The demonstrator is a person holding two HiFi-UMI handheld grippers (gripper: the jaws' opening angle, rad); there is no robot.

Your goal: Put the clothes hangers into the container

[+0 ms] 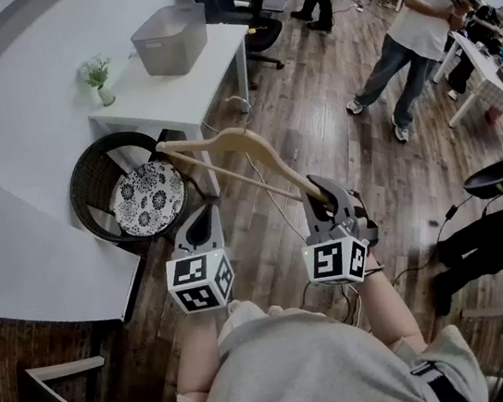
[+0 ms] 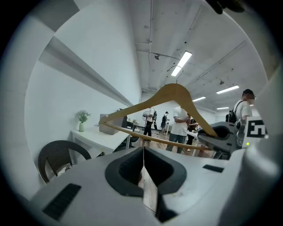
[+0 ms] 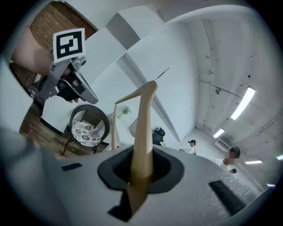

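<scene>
A wooden clothes hanger hangs in the air over the floor, and my right gripper is shut on its right end. In the right gripper view the hanger's arm runs up from between the pads of the right gripper. My left gripper is shut and empty, just below the hanger's bar. In the left gripper view, its jaws meet at the left gripper, with the hanger above. The grey container stands on the white table ahead and to the left.
A black wicker chair with a patterned cushion stands by the table's near end. A small plant is on the table. A person stands at the right; office chairs and desks lie beyond. Cables trail on the wood floor.
</scene>
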